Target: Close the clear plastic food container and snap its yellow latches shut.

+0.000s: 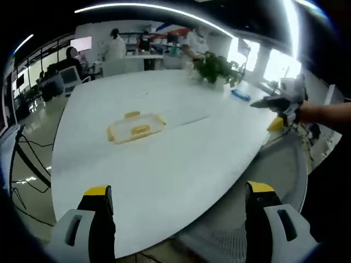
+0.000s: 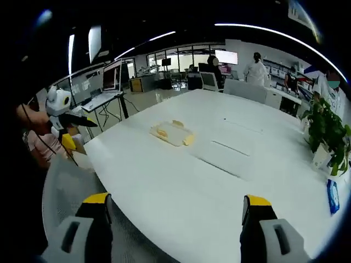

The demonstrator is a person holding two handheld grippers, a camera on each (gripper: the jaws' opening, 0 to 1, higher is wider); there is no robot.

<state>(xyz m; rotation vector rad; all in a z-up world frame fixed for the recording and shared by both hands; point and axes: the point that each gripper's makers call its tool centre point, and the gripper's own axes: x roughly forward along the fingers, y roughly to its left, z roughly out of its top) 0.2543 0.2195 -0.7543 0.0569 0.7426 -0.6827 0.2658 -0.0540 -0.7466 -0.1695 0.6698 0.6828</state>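
Observation:
The clear plastic food container (image 1: 136, 126) with yellow latches lies flat on the white table (image 1: 164, 170), well ahead of my left gripper (image 1: 178, 192). That gripper is open, with nothing between its yellow-tipped jaws, and hangs over the table's near edge. In the right gripper view the container (image 2: 172, 132) sits at mid-table, far beyond my right gripper (image 2: 175, 201), which is also open and holding nothing. Each gripper shows in the other's view: the right gripper (image 1: 281, 105) in a hand off the table's right edge, the left gripper (image 2: 61, 116) at far left. At this distance I cannot tell whether the lid is seated.
A potted plant (image 1: 216, 68) and a small blue object (image 1: 240, 95) sit near the far right edge of the table. A grey mesh chair (image 2: 68, 181) stands at the table's near edge. Desks, monitors and people (image 2: 256, 68) fill the background.

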